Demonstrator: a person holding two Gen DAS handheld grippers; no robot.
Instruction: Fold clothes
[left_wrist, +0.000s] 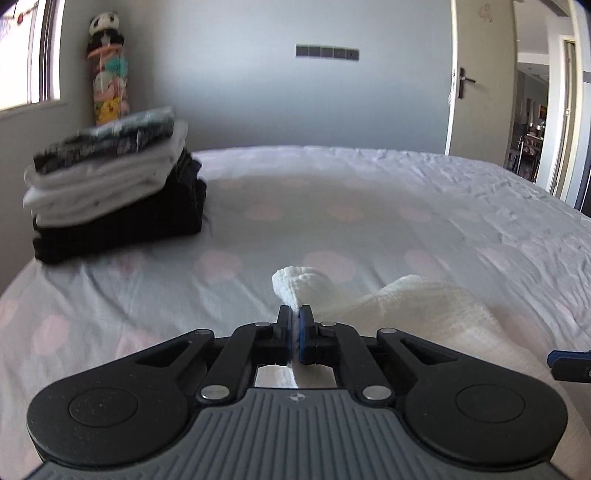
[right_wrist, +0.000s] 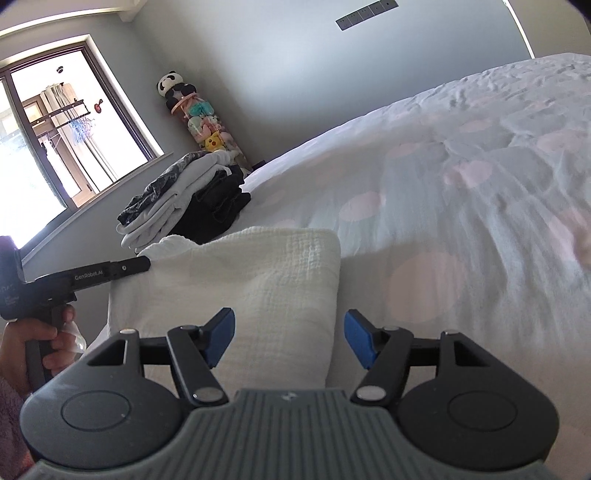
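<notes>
Jaws of left gripper (left_wrist: 295, 314) clenched on a corner of the white cloth (right_wrist: 258, 280) lying on the bed (left_wrist: 369, 206); right gripper (right_wrist: 289, 332) jaws released, straddling the cloth's near edge.

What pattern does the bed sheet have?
Pale pink dots on a light grey-blue bed sheet, clearest in the right wrist view.

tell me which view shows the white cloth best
Right wrist view: the white cloth spreads out whole on the bed. The left wrist view shows only a pinched corner and a bunched part.
</notes>
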